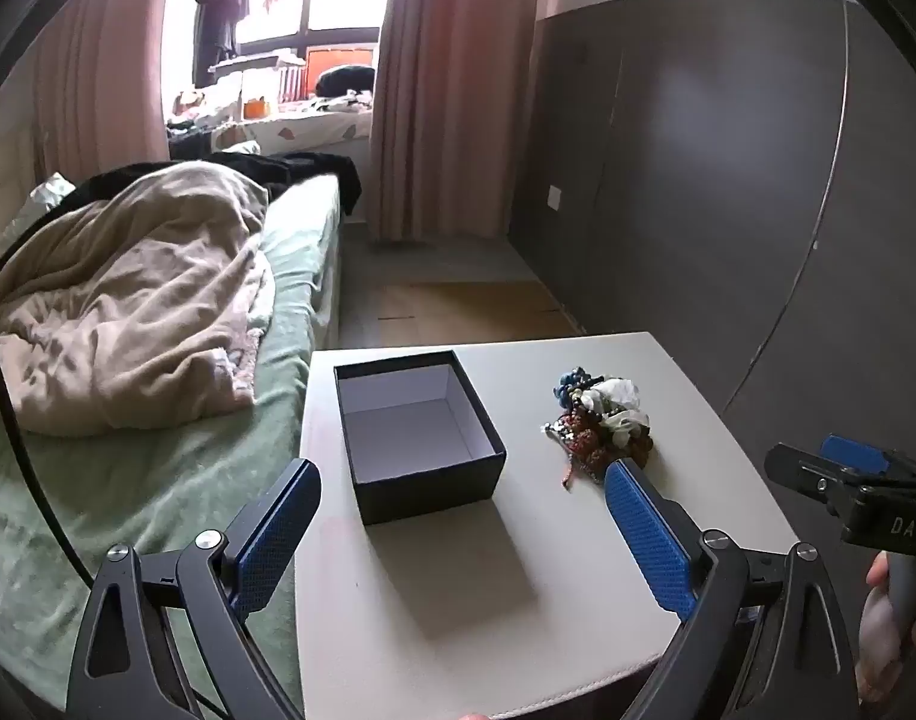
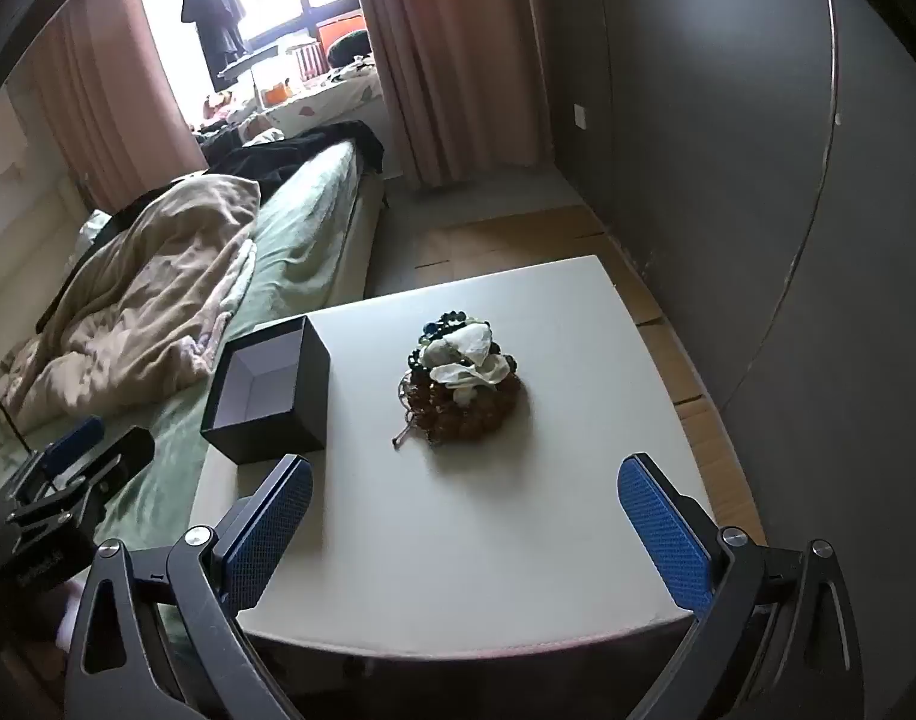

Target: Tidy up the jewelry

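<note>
The left tongs (image 1: 460,501) fill the bottom of the left wrist view, their blue-padded fingers (image 1: 275,525) spread wide apart and holding nothing, hanging over the near part of the white desk (image 1: 434,588). At the far left of that frame lies a bed (image 1: 158,468) with a green sheet and a crumpled beige blanket (image 1: 122,312). Moving right, an open black box (image 1: 419,432) with a white inside stands on the desk left of centre, between the two finger lines and apart from both. Right of it, well apart from the box, sits the jewelry pile (image 1: 598,423): dark, reddish and blue beads tangled with white pieces. The tip of the right-hand finger of the left tongs appears just in front of the pile; whether it touches cannot be told. At the right edge of the frame the right tongs (image 1: 847,471) reach in from the side.

In the right wrist view, the left tongs (image 2: 80,456) show at the lower left over the bed edge. The black box (image 2: 269,396) stands near the desk's left edge, in the left-centre of the frame. The jewelry pile (image 2: 463,384) rests in the middle of the desk (image 2: 517,510). The right tongs (image 2: 466,495) sit at the bottom with fingers wide apart and empty, short of the pile.
</note>
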{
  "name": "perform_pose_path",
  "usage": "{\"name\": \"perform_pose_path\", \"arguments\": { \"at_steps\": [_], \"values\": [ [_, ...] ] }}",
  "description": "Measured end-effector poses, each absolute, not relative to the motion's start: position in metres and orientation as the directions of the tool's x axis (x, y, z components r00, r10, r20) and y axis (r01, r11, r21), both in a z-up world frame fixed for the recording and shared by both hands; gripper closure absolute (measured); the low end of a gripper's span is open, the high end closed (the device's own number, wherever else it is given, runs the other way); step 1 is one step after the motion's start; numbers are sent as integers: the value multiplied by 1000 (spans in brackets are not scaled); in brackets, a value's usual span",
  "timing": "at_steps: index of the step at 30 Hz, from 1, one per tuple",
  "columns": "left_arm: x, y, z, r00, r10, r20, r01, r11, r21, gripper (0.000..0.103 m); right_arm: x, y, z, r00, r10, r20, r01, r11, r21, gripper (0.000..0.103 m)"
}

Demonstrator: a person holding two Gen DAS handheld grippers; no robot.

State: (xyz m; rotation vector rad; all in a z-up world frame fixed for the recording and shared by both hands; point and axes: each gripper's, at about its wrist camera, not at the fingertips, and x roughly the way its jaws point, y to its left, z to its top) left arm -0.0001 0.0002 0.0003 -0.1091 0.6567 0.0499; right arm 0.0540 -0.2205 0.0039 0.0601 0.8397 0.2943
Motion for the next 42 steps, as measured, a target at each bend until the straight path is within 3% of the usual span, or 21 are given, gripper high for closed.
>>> {"name": "perform_pose_path", "arguments": {
  "at_steps": [42],
  "values": [
    [-2, 6, 1, 816, 14, -578, -104, 987, -122, 7, 55, -223, 10, 659, 275, -700, -232, 960, 158, 0]
  ]
}}
